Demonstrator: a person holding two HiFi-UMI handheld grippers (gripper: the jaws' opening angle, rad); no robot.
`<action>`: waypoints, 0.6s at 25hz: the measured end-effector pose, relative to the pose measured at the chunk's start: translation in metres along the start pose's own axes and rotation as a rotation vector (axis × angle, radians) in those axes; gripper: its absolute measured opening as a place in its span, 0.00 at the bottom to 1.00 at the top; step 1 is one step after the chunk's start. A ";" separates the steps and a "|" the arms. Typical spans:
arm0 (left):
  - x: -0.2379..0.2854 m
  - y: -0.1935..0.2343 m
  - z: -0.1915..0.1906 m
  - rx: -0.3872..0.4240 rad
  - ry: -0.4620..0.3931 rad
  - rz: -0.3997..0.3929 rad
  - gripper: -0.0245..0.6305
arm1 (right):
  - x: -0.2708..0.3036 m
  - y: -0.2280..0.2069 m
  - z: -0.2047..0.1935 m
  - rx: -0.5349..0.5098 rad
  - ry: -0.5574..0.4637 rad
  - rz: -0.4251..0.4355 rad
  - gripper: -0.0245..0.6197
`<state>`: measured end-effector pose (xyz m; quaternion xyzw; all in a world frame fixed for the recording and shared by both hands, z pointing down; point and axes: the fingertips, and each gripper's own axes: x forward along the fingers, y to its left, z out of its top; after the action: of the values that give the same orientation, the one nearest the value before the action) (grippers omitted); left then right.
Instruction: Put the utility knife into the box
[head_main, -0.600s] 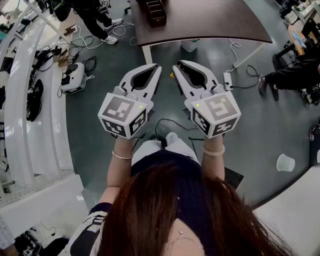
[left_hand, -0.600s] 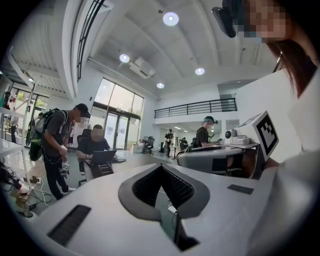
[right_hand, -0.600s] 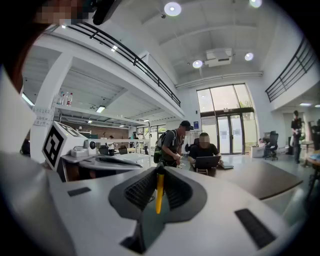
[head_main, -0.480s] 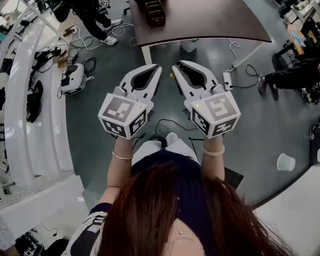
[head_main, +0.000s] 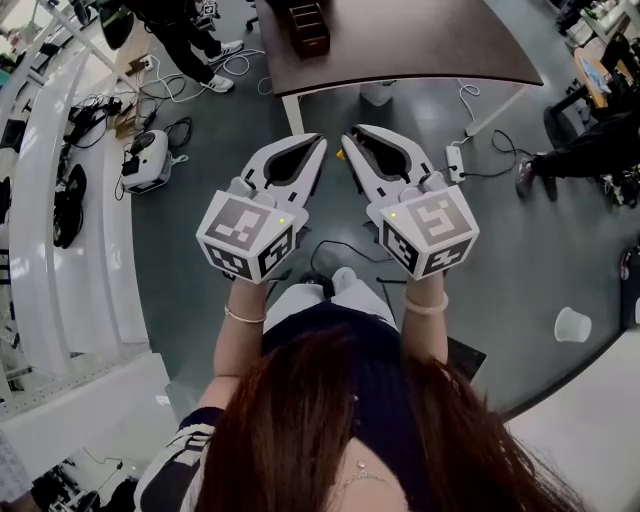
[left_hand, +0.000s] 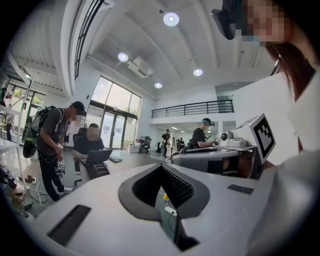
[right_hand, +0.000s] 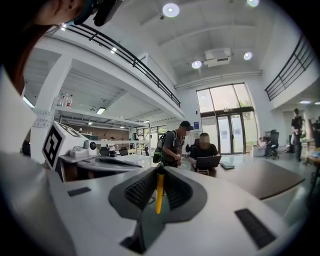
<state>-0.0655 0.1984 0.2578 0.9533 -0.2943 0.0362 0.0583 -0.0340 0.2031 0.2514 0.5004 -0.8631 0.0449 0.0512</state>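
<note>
My right gripper (head_main: 349, 137) is shut on a thin yellow utility knife (head_main: 345, 152); in the right gripper view the knife (right_hand: 159, 193) stands upright between the dark ribbed pads, under the closed tips of the right gripper (right_hand: 159, 168). My left gripper (head_main: 318, 142) is shut with nothing in it, and its tips meet in the left gripper view (left_hand: 161, 166). Both are held side by side over the grey floor, short of the table. A dark brown box (head_main: 311, 26) with compartments stands on the dark table (head_main: 430, 45) ahead, well beyond both grippers.
A white power strip (head_main: 455, 158) with cables lies on the floor under the table's edge. A white device (head_main: 148, 157) sits at the left, a white cup (head_main: 571, 325) at the right. One person's legs (head_main: 195, 45) are beside the table's far left, another person (head_main: 585, 150) at the right.
Both grippers have shifted very slightly nearer to me in the view; their grip and the knife look the same.
</note>
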 end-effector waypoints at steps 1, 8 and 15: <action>0.001 -0.001 0.000 0.000 0.001 -0.002 0.03 | 0.000 -0.001 0.000 0.001 -0.001 0.001 0.12; 0.019 -0.004 0.002 -0.006 -0.001 0.029 0.03 | -0.002 -0.018 0.002 -0.003 -0.011 0.033 0.12; 0.036 -0.004 0.001 -0.016 -0.004 0.071 0.03 | 0.001 -0.038 0.000 -0.002 -0.012 0.066 0.12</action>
<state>-0.0341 0.1813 0.2603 0.9418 -0.3282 0.0338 0.0639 -0.0008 0.1837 0.2528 0.4720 -0.8794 0.0426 0.0452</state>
